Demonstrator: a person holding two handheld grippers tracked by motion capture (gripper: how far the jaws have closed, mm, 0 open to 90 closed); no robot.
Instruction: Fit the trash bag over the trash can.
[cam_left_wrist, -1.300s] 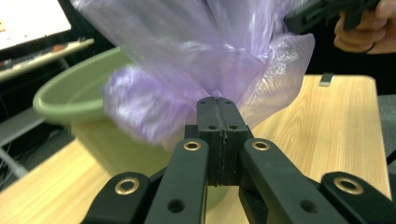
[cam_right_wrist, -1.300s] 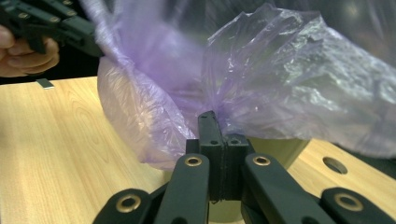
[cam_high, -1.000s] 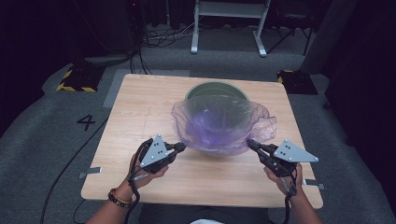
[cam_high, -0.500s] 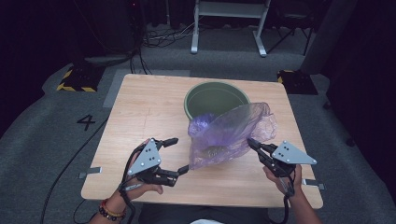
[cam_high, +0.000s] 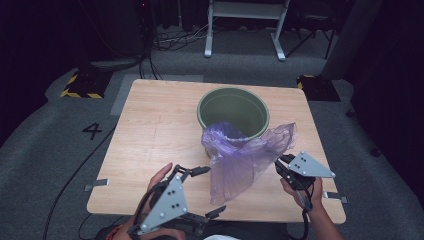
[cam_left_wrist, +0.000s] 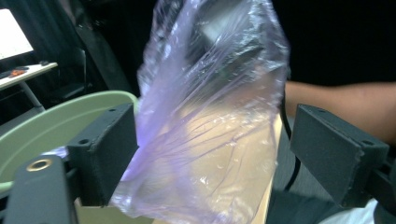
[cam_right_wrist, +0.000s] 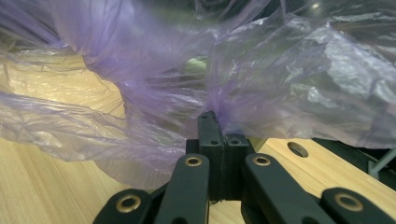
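One purple plastic bag (cam_high: 243, 159) pinched by right gripper (cam_high: 280, 166), left gripper (cam_high: 209, 192) spread wide, one green bucket (cam_high: 233, 111).

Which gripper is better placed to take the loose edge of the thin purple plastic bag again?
Left. The left gripper is open beside the thin purple plastic bag; the right gripper is already shut on it.

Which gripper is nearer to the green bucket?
Right. The right gripper, shut on the purple bag, sits just below the green bucket; the open left gripper is further back, at the table's near edge.
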